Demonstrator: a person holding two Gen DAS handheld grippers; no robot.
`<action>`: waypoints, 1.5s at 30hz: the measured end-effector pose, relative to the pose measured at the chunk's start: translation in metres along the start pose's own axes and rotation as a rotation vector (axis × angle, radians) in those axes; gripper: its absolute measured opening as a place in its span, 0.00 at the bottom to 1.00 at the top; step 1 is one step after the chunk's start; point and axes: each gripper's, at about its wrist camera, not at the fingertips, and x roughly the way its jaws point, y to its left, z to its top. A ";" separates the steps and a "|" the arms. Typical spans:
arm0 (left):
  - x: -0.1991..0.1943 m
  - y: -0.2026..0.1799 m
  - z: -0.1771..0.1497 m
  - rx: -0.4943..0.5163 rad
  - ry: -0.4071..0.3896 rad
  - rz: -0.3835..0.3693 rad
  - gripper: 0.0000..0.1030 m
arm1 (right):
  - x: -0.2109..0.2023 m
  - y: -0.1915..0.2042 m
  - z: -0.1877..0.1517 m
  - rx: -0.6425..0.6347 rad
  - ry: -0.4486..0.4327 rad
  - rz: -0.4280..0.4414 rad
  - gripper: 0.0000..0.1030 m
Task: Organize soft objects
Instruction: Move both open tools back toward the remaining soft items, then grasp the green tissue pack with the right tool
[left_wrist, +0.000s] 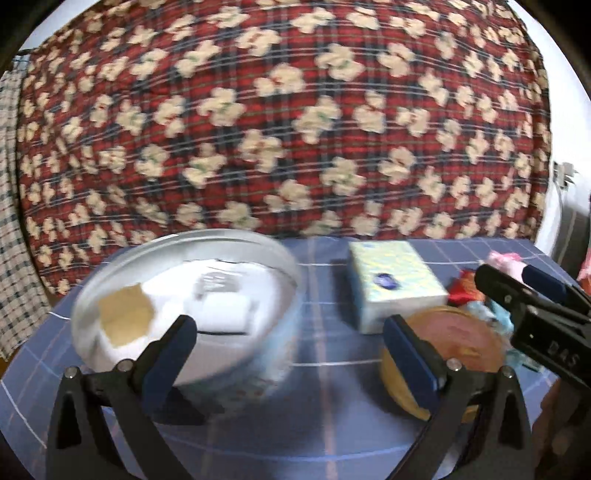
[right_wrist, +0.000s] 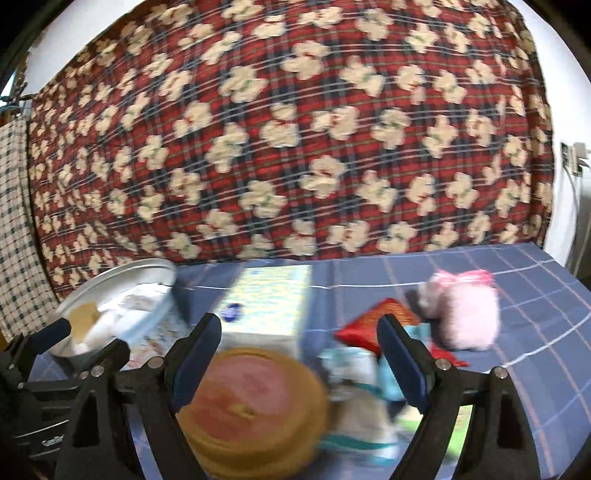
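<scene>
A round orange-and-pink plush cushion lies on the blue checked table, low between my right gripper's fingers; it also shows in the left wrist view. A pink fluffy toy stands further right. A red packet and light blue soft items lie between them. My right gripper is open above the cushion and the blue items. My left gripper is open and empty, with a white round tin behind its left finger. The tin holds white pieces and a tan piece.
A tissue box stands mid-table, also in the right wrist view. A red plaid floral blanket hangs behind the table. A checked cloth hangs at far left. A wall socket is at right.
</scene>
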 end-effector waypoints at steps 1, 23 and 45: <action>0.000 -0.007 0.000 0.003 0.007 -0.021 0.99 | -0.001 -0.006 -0.001 0.003 0.002 -0.009 0.85; -0.005 -0.092 -0.007 0.098 0.077 -0.193 0.99 | -0.010 -0.112 -0.022 -0.006 0.212 -0.049 0.85; -0.009 -0.121 -0.012 0.153 0.080 -0.222 0.98 | 0.018 -0.121 -0.037 -0.032 0.400 0.049 0.50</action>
